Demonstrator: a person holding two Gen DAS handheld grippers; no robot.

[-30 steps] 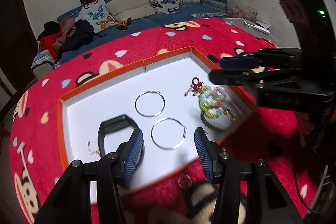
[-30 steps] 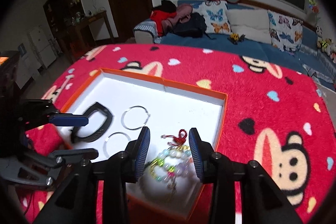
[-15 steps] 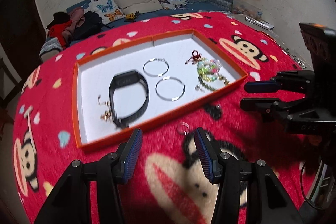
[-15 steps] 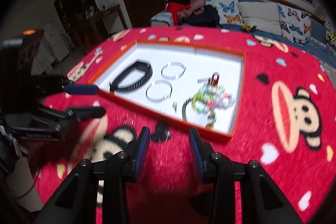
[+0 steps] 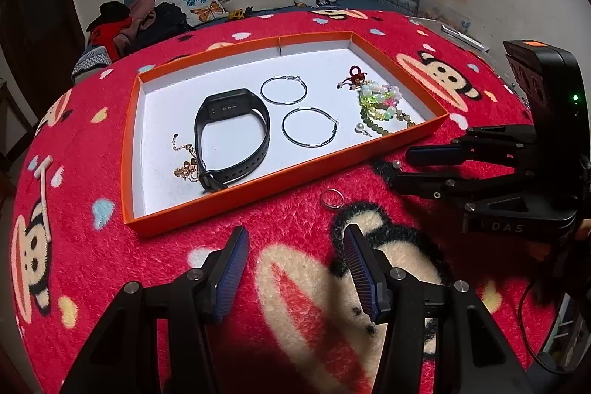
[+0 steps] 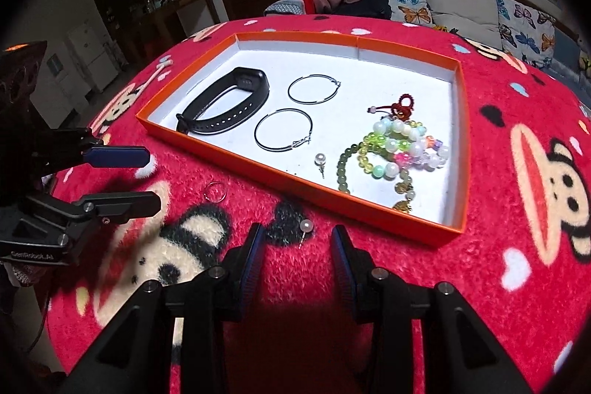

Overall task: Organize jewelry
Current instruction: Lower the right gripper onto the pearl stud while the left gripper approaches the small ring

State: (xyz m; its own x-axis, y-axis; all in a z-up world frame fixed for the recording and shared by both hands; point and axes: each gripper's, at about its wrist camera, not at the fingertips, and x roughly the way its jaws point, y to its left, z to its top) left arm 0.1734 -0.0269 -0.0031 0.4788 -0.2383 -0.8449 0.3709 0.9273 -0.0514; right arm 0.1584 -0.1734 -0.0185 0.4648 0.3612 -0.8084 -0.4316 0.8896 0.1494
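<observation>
A: So, left to right: where does my left gripper (image 5: 293, 264) stand?

B: Spread, nothing between its fingers. The ring (image 5: 331, 198) lies flat on the blanket (image 5: 295, 228) ahead of it, slightly right, just outside the tray (image 5: 258, 180).

A: And my right gripper (image 6: 297, 252)?

B: Also parted and empty. The pearl stud (image 6: 305, 229) lies right between its tips on the blanket, pearl toward the tray, pin pointing back at me. I judge the right is nearer its piece.
</observation>
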